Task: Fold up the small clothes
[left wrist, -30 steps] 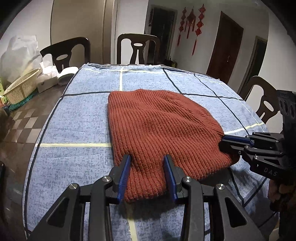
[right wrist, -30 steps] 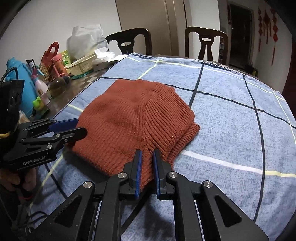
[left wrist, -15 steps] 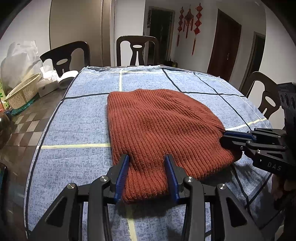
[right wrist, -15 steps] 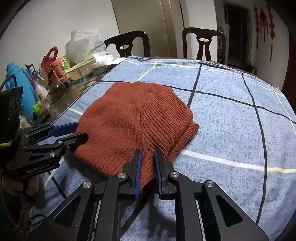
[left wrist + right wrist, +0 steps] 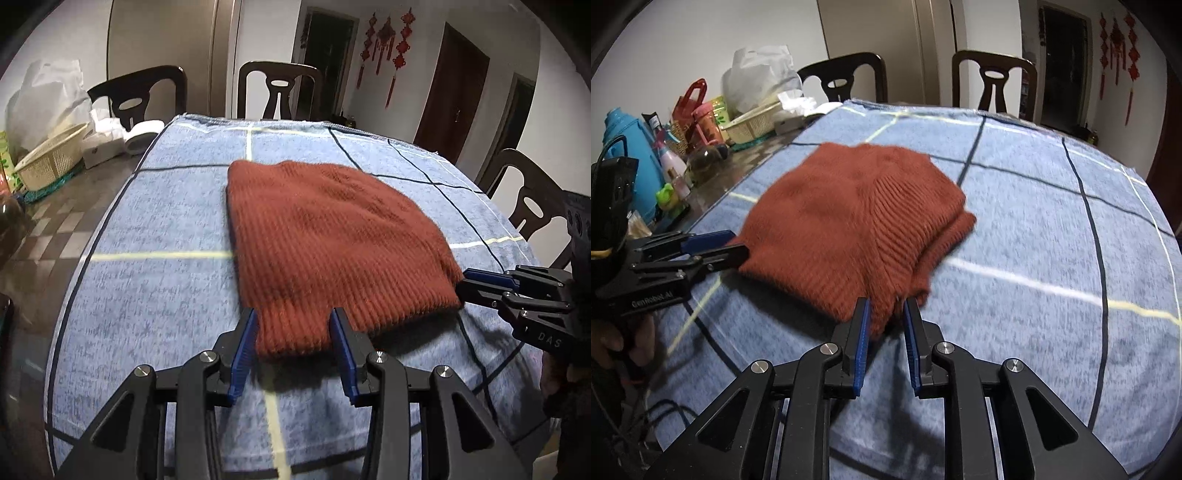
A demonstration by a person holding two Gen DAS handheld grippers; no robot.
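A rust-red knitted beanie [image 5: 325,236] lies flat on the blue checked cloth [image 5: 166,288]; it also shows in the right wrist view [image 5: 857,221]. My left gripper [image 5: 293,321] is open, its blue pads either side of the beanie's near corner. My right gripper [image 5: 885,308] has its jaws a little apart around the beanie's other near corner, the knit bunched between the pads. The right gripper also shows in the left wrist view [image 5: 476,280], at the beanie's right edge. The left gripper also shows in the right wrist view [image 5: 716,245], at the beanie's left edge.
The cloth covers a round table [image 5: 74,206] with dark chairs [image 5: 277,88] around it. On the bare left part stand a woven basket [image 5: 51,162], tissues [image 5: 107,133], a white bag [image 5: 757,77] and several bottles [image 5: 672,166].
My right gripper's jaws have widened slightly around the beanie's corner. Both grippers have drawn back a little toward the near table edge; the beanie stays flat.
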